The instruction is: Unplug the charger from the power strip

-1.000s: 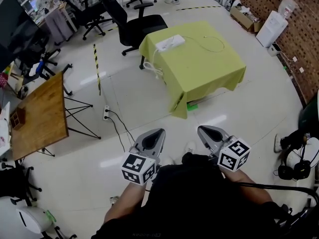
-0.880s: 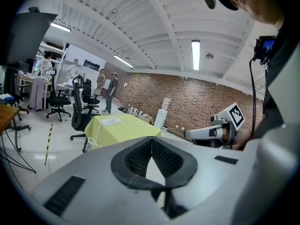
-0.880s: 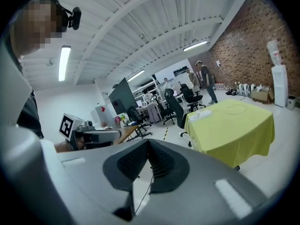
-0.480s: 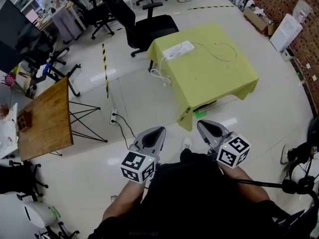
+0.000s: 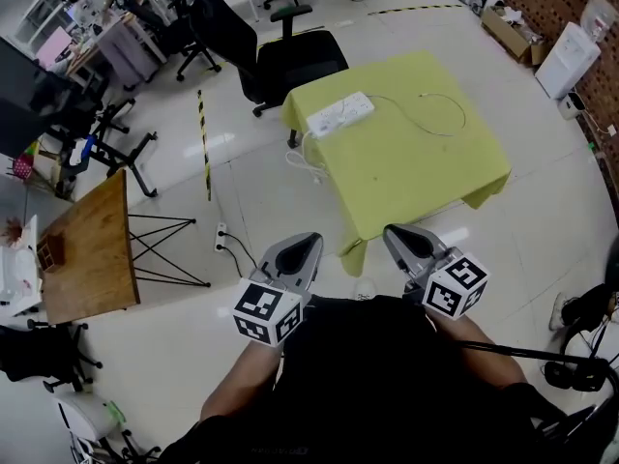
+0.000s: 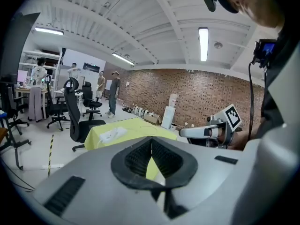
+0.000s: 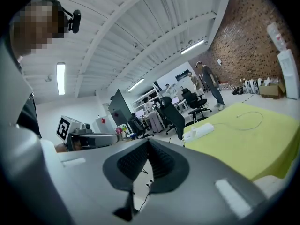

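Left gripper (image 5: 306, 246), right gripper (image 5: 395, 234): fingers closed, empty. Counter (image 5: 426, 182): just ahead. Strip (image 5: 342, 111) with charger (image 5: 327, 117): far-left corner, well beyond reach. We judge an unpinned strip may drag off when pulled.

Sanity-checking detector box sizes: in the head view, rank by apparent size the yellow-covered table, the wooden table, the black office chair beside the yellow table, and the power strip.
1. yellow-covered table, clearly largest
2-3. black office chair and wooden table: look about alike, so not ranked
4. power strip, smallest
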`<state>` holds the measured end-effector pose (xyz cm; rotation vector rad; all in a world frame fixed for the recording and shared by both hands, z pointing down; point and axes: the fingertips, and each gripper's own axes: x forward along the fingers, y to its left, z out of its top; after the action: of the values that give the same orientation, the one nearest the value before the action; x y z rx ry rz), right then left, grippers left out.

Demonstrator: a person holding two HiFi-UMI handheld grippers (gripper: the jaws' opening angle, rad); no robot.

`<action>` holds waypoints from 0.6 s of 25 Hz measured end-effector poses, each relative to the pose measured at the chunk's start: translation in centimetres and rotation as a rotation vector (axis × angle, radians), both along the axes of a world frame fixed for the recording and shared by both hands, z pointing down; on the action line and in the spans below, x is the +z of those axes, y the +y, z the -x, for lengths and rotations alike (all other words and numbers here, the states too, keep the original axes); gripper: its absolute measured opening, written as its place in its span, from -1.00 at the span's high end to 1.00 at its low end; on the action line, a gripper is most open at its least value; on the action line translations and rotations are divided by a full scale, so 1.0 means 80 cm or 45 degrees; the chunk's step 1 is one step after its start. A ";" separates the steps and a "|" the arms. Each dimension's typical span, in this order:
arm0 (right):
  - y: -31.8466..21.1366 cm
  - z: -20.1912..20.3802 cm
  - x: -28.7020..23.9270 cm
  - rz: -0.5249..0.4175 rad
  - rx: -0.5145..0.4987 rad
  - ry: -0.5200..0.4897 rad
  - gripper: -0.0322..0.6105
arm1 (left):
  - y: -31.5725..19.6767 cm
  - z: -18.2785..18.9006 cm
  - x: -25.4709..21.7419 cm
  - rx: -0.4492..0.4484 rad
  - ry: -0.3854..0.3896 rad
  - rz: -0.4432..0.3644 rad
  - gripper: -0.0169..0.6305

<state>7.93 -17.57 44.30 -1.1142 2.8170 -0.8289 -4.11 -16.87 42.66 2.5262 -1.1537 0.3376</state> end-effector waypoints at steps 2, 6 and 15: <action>-0.016 -0.003 0.009 0.020 -0.005 -0.012 0.89 | -0.013 -0.004 0.004 -0.012 -0.002 0.015 0.92; -0.036 -0.003 0.019 0.057 -0.005 -0.037 0.89 | -0.029 -0.002 0.010 0.002 -0.052 0.046 0.92; -0.098 0.019 0.045 0.125 0.076 0.002 0.89 | -0.109 0.022 0.034 0.089 -0.031 0.106 0.92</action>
<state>6.43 -25.42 47.89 -1.2054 2.7563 -0.9716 -5.84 -25.57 45.37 2.5006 -1.0393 0.4268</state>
